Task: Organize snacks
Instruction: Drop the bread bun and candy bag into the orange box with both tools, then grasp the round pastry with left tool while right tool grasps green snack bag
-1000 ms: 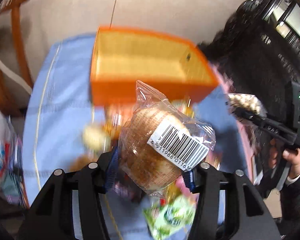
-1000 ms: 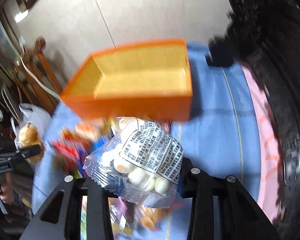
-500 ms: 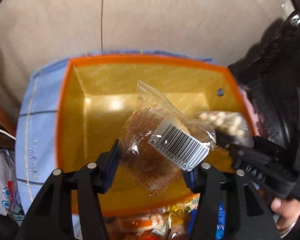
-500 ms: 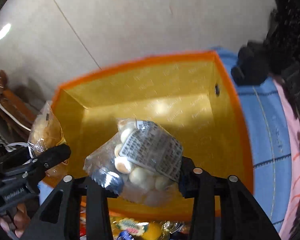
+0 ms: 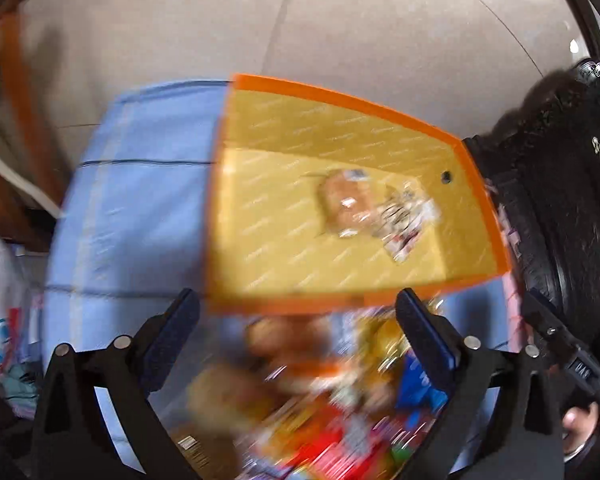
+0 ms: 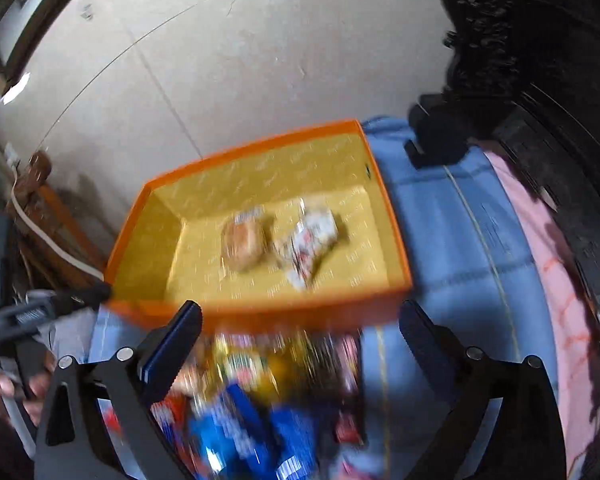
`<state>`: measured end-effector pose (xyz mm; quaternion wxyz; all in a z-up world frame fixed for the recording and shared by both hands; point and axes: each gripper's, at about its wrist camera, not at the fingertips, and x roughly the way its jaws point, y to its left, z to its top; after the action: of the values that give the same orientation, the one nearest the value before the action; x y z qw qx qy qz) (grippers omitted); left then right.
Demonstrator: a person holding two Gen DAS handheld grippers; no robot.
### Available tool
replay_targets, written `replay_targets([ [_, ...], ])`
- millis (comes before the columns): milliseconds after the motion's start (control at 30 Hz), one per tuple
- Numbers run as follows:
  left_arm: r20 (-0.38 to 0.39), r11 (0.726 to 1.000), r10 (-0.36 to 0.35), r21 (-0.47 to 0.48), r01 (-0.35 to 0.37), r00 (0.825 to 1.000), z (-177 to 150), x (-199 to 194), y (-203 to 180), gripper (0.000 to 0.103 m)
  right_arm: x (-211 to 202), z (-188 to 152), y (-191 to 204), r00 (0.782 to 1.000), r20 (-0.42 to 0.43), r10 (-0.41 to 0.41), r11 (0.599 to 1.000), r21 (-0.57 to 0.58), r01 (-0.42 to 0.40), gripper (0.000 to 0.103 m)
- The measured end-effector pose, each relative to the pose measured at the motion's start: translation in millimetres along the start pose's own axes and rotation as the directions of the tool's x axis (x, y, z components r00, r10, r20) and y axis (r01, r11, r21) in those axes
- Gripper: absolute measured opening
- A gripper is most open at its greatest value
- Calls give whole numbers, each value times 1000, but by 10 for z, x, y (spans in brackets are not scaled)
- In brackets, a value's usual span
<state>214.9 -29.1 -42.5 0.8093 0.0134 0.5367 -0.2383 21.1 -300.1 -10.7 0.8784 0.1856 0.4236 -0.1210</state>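
Both the left gripper [image 5: 298,314] and right gripper [image 6: 300,326] have just sprung wide, nothing between the fingers. Wrapped bun [image 6: 244,242] and crinkly egg packet [image 6: 310,240] lie touching mid-floor of the orange box [image 6: 260,314], roomy all round. Blurred snack pile [image 6: 260,400] crowds the box's near edge on blue cloth [image 6: 440,240].

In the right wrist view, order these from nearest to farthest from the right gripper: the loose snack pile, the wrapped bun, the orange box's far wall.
1. Loose snack pile, between the open right gripper's fingers.
2. Wrapped bun, on the yellow floor of the orange box.
3. Orange box's far wall, beyond the bun.
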Motion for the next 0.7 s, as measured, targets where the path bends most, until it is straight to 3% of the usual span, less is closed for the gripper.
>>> replay_targets([
  [67, 4, 998, 64, 18, -64, 998, -219, -116, 123, 98, -137, -241, -91, 1000, 3, -24, 1000, 8, 24, 99],
  [167, 2, 996, 83, 27, -83, 997, -565, -274, 290, 98, -232, -451, -160, 999, -26, -48, 998, 27, 49, 99],
  [267, -30, 998, 63, 20, -63, 998, -869, -302, 372, 98, -284, -563, -195, 997, -59, -48, 997, 56, 51, 99],
  [333, -73, 996, 87, -2, -87, 994, -1019, -252, 432, 98, -346, -624, -184, 997, -61, -40, 997, 68, 44, 99],
  [467, -111, 992, 48, -111, -60, 993, -1231, -88, 546, 98, -447, -712, -91, 998, -63, -22, 997, 70, 26, 99],
  [567, -188, 999, 28, -12, -31, 982, -1341, 53, 498, 98, -498, -778, -57, 997, -74, -17, 997, 71, 22, 99],
  [700, -205, 985, 76, 167, -42, 976, -1437, 176, 401, 98, -553, -899, -85, 995, -96, -21, 995, 97, 31, 99],
])
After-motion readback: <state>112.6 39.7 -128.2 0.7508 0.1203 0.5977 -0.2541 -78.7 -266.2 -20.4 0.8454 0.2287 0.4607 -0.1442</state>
